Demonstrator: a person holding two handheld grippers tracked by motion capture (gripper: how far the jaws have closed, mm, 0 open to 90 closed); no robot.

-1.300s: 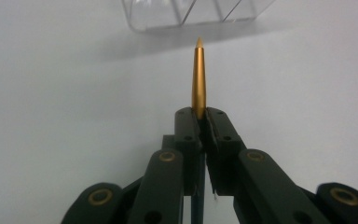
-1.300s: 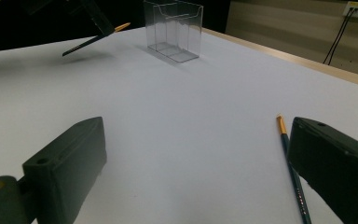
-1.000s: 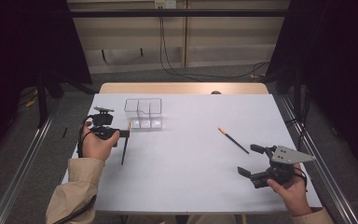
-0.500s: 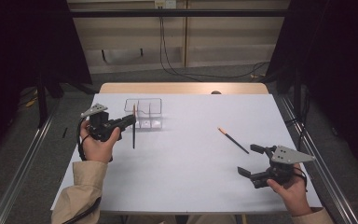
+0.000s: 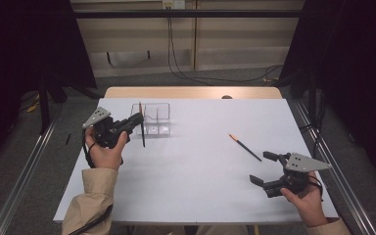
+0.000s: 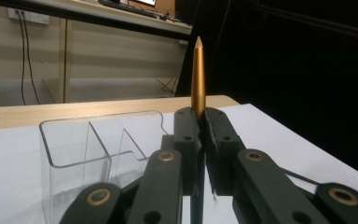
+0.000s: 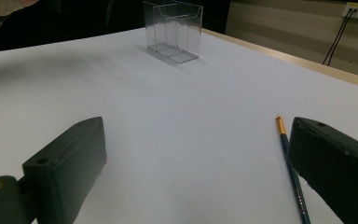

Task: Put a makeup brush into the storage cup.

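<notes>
A lab-like recording room: dark curtains [image 5: 24, 54], white-covered table [image 5: 196, 166], floor rails [image 5: 24, 176], trailing wall cables [image 5: 176, 54].

No legible text, label, brand, number or sign on anything in view.

We see a clear, glossy plastic holder [image 5: 155, 119], a pencil [image 6: 197, 77] with a smooth gold metallic sheen, a second pencil [image 5: 245, 147] in dark lacquer with a gold end, matt white paper-like table cover [image 5: 196, 181], pale wood table edge [image 5: 191, 92], matt black plastic jaws with brass-look rivets.
</notes>
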